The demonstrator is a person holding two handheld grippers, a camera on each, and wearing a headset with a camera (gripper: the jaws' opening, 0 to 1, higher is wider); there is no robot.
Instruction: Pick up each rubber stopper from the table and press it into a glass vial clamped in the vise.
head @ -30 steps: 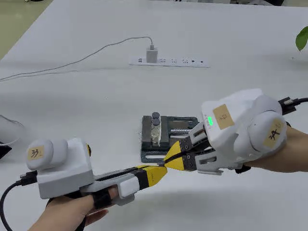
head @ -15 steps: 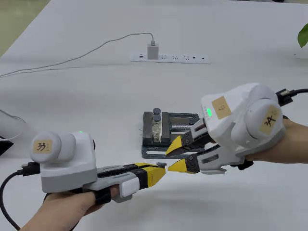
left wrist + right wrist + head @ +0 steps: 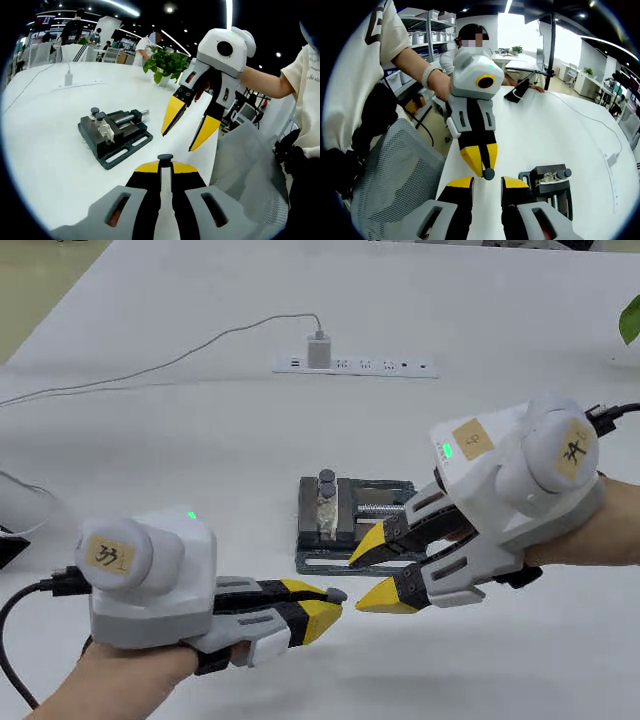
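Looking down at a white table (image 3: 200,460) with the left gripper (image 3: 335,598) low in front, clenched tight on a small dark rubber stopper (image 3: 338,594) right at its yellow tips. Same deal from the left gripper view: jaws closed together, stopper pinched at the very end and poking up past them. Got the right gripper (image 3: 372,578) just beside that, released, its two yellow jaws spread wide with nothing between them, tips aimed at the stopper and near it but not touching. From the right gripper view, can see the stopper hanging just beyond the gap of the open jaws, carried by the other gripper coming in from the top. Behind both sets of tips, a dark vise (image 3: 347,520) flat on the table, well clear of either gripper, clamping glass vials (image 3: 325,518) upright between its jaws. Can count two seated stoppers (image 3: 326,478) already on top of vials there, one behind the other. Can't really tell from here how many vials in total, too small and crowded. Further back on the table, a white power strip (image 3: 360,367) with a charger (image 3: 318,348) plugged in and a cable (image 3: 215,337) trailing off to the left. Bit of green leaf (image 3: 628,320) peeking in at the right edge.
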